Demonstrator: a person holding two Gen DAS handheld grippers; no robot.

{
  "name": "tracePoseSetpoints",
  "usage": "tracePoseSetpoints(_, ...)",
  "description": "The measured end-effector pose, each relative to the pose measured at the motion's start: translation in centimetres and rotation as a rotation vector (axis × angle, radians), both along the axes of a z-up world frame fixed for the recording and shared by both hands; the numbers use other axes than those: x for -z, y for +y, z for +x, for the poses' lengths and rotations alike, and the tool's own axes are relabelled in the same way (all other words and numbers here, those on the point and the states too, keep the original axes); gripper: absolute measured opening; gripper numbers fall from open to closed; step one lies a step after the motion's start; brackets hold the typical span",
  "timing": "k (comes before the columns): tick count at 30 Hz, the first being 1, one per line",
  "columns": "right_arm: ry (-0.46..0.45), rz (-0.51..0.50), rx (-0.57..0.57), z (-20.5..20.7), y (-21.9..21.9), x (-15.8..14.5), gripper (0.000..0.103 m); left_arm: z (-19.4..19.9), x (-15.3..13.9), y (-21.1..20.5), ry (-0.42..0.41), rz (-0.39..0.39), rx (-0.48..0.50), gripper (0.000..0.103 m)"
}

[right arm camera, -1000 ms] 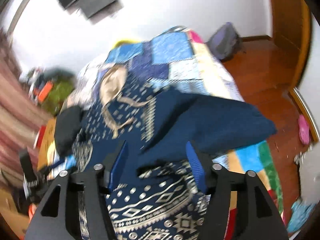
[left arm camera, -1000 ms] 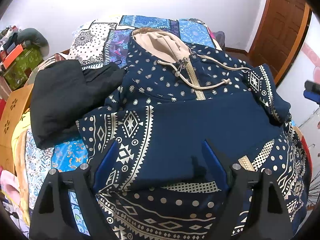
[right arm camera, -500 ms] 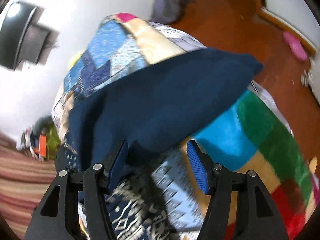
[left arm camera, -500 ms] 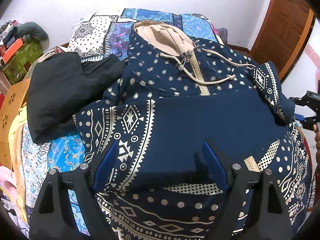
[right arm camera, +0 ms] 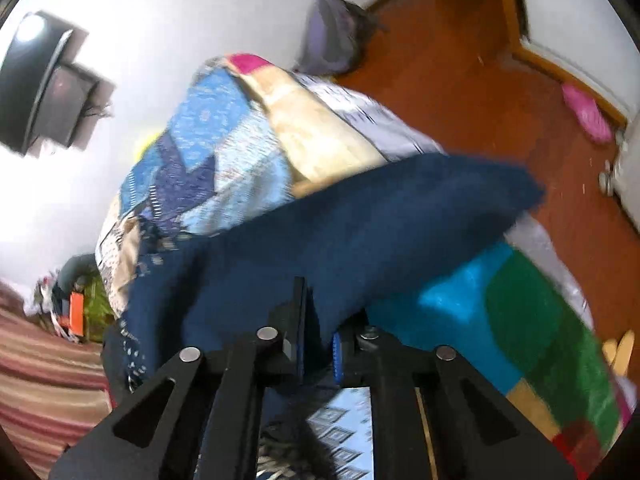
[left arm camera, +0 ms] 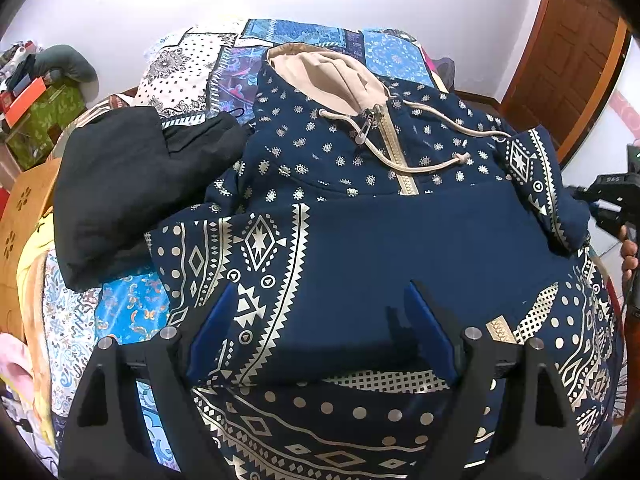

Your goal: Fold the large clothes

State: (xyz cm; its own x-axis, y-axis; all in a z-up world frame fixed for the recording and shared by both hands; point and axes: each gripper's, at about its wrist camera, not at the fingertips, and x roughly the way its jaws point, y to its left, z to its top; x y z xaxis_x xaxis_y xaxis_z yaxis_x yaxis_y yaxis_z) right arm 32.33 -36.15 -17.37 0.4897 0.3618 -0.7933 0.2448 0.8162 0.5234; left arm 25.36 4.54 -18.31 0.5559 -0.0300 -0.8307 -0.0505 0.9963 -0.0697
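A navy hoodie [left arm camera: 360, 220] with gold patterns and a beige hood lies face up on the bed, its bottom part folded up over the chest. My left gripper [left arm camera: 320, 328] hovers open over that folded navy panel, fingers wide apart and not pinching it. At the bed's right edge my right gripper [right arm camera: 316, 344] is shut on the plain navy sleeve [right arm camera: 380, 232], which stretches away from the jaws over the quilt. The right gripper [left arm camera: 612, 204] also shows in the left wrist view, beside the hoodie's right shoulder, with a hand [left arm camera: 630, 256] behind it.
A folded black garment [left arm camera: 128, 184] lies left of the hoodie on the patchwork quilt [left arm camera: 132, 304]. Boxes and clutter [left arm camera: 36, 120] stand at the far left. A wooden door [left arm camera: 576, 48] is at the right. A backpack [right arm camera: 336, 36] and a pink slipper [right arm camera: 586, 112] lie on the floor.
My right gripper has rolled, dropped to the bed's right edge and closed on the navy sleeve. The left gripper and the hoodie's body have stayed put.
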Motion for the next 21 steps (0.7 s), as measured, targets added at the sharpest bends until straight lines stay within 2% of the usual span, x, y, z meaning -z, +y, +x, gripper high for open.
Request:
tracePoseSetpoints(5,-0.161,-0.059,-0.117,-1.1,3.2,-6.3,0.007,-0.6,-1.0,0.3,-0.028,-0.005,-0.003,0.084)
tracePoseSetpoints(8,-0.270,-0.072,-0.235,-2.4,6.7,-10.7,0.007,-1.1,-1.8,0.6,-0.051,-0.009,-0.008,0.084)
tracePoseSetpoints(12,-0.338,-0.068,-0.392,-4.1,12.0,-13.5,0.007,-2.0,-2.9,1.4,-0.087,-0.017,-0.023,0.084)
tracePoseSetpoints(17,-0.339,-0.076,-0.571,-5.1,19.2,-13.1,0.007,-3.3,-4.4,3.0,-0.134,-0.018,-0.047,0.084)
tracePoseSetpoints(21,-0.265,-0.091,-0.683,-5.2,24.2,-9.9,0.007,-4.7,-5.4,4.5,-0.169,-0.005,-0.067,0.084)
